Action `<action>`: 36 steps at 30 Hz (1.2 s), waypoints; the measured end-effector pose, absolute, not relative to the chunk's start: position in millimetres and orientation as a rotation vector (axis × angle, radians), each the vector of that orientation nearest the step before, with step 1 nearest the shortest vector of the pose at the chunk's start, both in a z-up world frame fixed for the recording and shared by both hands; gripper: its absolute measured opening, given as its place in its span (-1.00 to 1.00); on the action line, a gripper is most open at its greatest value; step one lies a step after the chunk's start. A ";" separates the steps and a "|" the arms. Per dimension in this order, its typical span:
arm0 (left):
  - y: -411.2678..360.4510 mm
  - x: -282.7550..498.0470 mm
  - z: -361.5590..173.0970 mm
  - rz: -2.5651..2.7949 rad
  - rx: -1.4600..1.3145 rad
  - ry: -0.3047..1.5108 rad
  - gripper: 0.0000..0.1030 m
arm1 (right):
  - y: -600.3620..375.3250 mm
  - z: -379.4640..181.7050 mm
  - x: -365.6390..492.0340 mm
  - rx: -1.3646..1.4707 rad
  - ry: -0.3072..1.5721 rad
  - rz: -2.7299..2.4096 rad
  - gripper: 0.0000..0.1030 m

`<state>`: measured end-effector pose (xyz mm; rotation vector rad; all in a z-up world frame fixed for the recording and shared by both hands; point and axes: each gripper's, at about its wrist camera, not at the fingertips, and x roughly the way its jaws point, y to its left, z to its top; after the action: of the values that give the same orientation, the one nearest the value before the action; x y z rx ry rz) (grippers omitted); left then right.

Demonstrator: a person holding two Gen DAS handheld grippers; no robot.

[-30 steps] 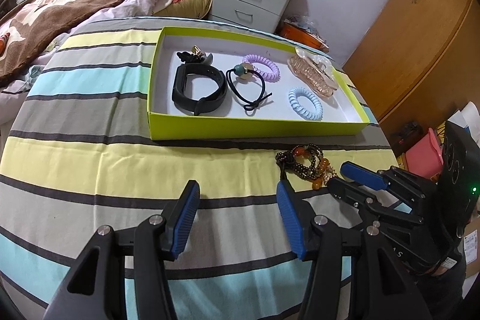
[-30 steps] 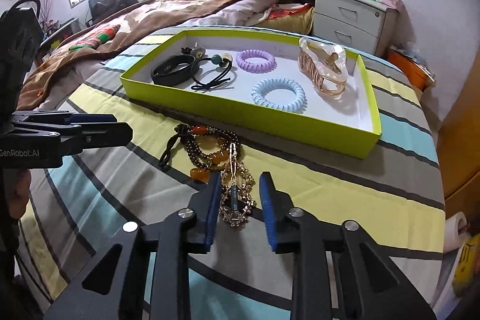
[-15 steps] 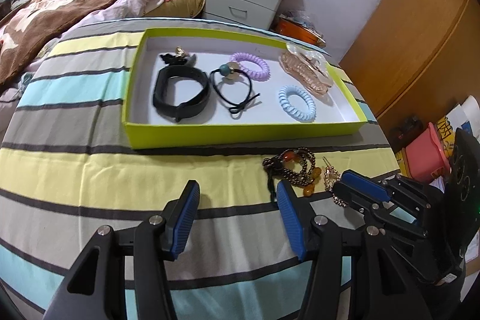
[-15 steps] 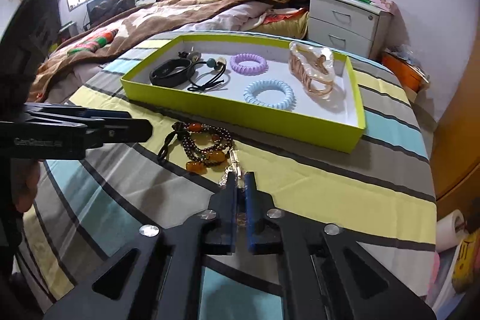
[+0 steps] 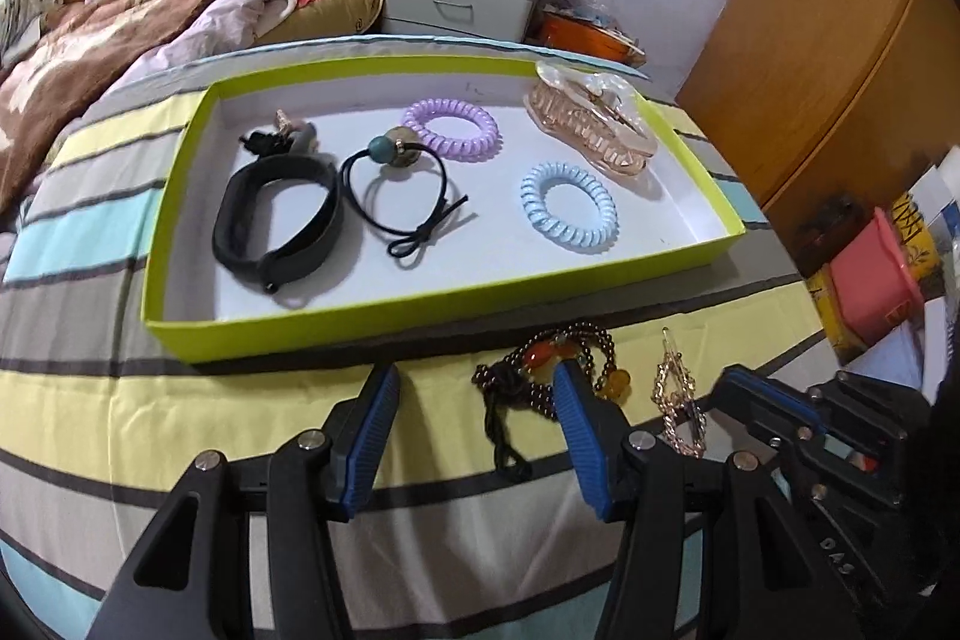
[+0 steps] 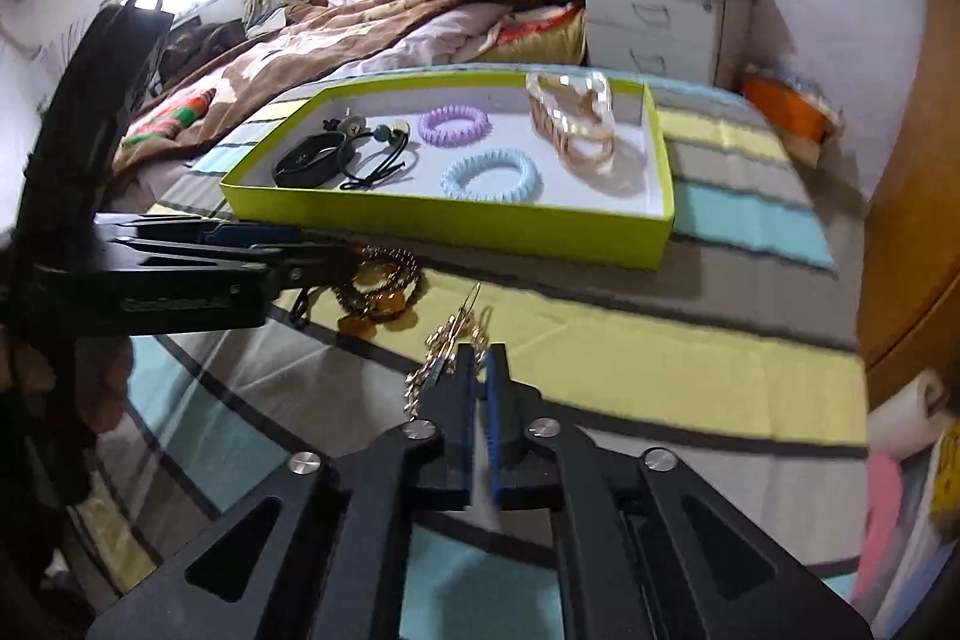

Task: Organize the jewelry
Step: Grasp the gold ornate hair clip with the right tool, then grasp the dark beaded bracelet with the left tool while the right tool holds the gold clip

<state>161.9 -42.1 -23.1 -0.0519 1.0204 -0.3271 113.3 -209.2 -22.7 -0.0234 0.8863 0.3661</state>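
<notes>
Supporting surface: bench (image 5: 90, 400) covered in a cloth striped yellow, grey and pale blue. Lying directly on it: a lime-green tray (image 5: 420, 313), ahead of both tools; a dark beaded bracelet (image 5: 540, 370) with amber beads, just beyond the left tool's right finger, close to the tray's near wall. Nothing else can be confirmed resting on the cloth.

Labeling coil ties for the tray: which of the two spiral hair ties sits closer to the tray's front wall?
The light blue spiral tie: it lies nearer the front wall of the tray, while the purple spiral tie sits farther back.
</notes>
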 end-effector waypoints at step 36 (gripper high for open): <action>-15.1 142.4 -7.4 -0.342 -0.118 0.945 -0.65 | -187.3 -24.2 111.6 -0.088 0.876 0.324 -0.55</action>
<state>142.4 -15.1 -7.4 -0.1182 0.9446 -0.3425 111.6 -187.3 -24.2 -0.0880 0.8761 0.3242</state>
